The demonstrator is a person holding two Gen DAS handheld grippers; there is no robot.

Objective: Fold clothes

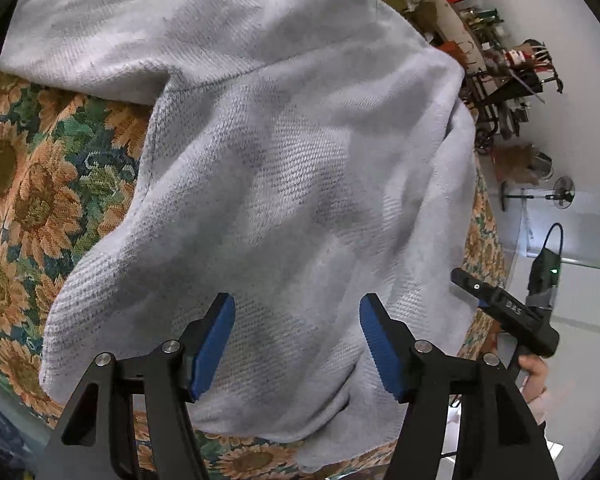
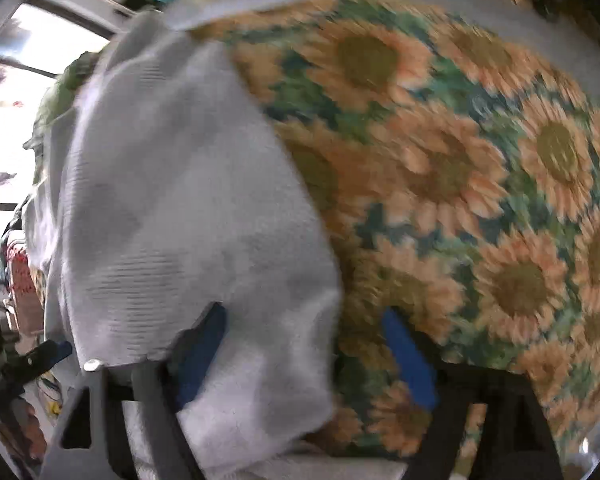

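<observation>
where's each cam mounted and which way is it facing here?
Left wrist: on the left tongs, angled down at the grey garment; own open blue pads, right tongs and a hand show.
Right wrist: on the right tongs, steeply down, blurred; open pads straddle the garment's edge.
Shared: garment, sunflower cloth.

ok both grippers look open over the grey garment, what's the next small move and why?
Probably lower the left gripper and close on the grey garment near its rumpled lower edge. Both grippers stand open, nothing pinched; the right gripper straddles the garment's edge, and the cloth lies bunched on the sunflower cover.
</observation>
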